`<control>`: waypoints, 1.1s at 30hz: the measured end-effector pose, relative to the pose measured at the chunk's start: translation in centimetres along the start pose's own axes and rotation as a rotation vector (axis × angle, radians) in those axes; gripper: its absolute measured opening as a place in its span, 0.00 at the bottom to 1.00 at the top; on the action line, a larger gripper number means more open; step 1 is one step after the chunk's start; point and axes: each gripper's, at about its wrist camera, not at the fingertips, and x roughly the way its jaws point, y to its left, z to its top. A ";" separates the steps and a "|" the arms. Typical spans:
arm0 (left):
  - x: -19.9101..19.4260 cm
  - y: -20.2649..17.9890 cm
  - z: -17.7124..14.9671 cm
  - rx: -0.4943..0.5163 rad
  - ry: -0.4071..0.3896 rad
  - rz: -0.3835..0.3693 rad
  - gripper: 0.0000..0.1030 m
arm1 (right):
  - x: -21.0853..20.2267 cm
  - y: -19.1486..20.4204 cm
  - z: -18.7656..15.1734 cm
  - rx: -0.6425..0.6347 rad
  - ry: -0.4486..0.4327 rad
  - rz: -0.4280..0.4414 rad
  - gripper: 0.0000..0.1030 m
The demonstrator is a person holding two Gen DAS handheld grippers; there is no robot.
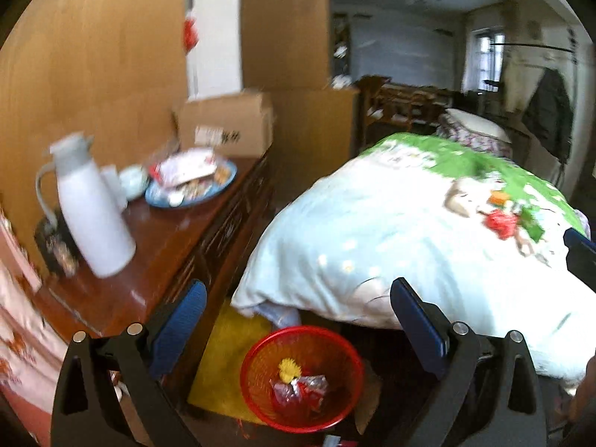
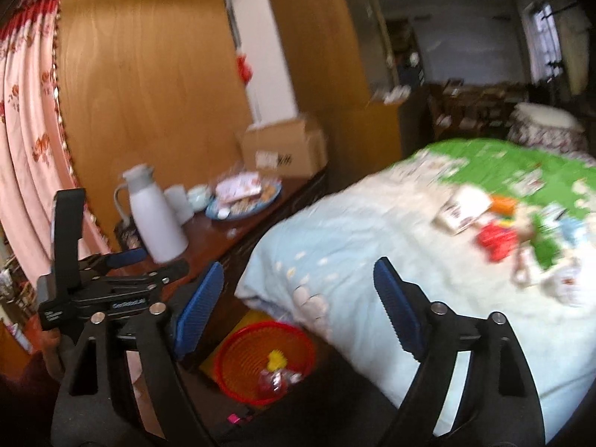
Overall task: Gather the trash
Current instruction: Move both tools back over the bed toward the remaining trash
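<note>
Comparing the two views, the right wrist camera alone shows the pink floral curtain (image 2: 26, 119) at far left and the left gripper (image 2: 111, 268) from outside, in front of the white thermos jug (image 2: 156, 219). The left wrist camera alone shows a dark box (image 1: 56, 246) behind the white thermos jug and, at its right edge, a dark blue part that cannot be identified.

Both views show the wooden sideboard (image 1: 178, 231) carrying a blue plate (image 1: 223, 182) of packets and a cardboard box (image 1: 227, 123). Both show the red basket (image 1: 301, 376) on the floor between the sideboard and the bed (image 1: 391, 246). The basket holds a yellow item (image 1: 288, 368) and crumpled wrappers (image 1: 298, 391).

More trash lies on the bedspread at right: a red wrapper (image 2: 497, 242), a white carton (image 2: 462, 208), and small pieces too blurred to name.

Left gripper (image 1: 298, 320): jaws spread wide, nothing between the blue pads (image 1: 178, 331), touching nothing.

Right gripper (image 2: 294, 313): jaws spread wide, empty, clear of basket and bedspread.
</note>
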 end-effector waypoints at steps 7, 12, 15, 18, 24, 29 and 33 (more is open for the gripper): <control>-1.5 -6.2 1.7 0.060 -0.018 -0.160 0.94 | -5.9 -7.2 0.8 0.105 -0.125 -0.162 0.90; 2.8 -11.7 2.2 0.132 0.042 -0.222 0.94 | -6.6 -15.8 -0.6 0.308 -0.098 -0.276 0.90; 6.9 -14.3 2.3 0.158 0.100 -0.251 0.94 | -5.6 -20.9 -2.2 0.430 -0.048 -0.341 0.90; 10.9 -16.6 2.1 0.187 0.153 -0.260 0.94 | -4.6 -23.8 -3.6 0.450 -0.007 -0.416 0.90; 17.8 -19.4 2.7 0.201 0.231 -0.280 0.94 | -1.2 -27.3 -4.9 0.451 0.059 -0.489 0.90; 22.2 -21.7 5.1 0.208 0.229 -0.285 0.94 | 0.6 -29.2 -5.5 0.449 0.057 -0.570 0.90; 24.7 -24.3 7.8 0.225 0.196 -0.332 0.94 | 1.0 -30.7 -6.0 0.535 0.068 -0.506 0.90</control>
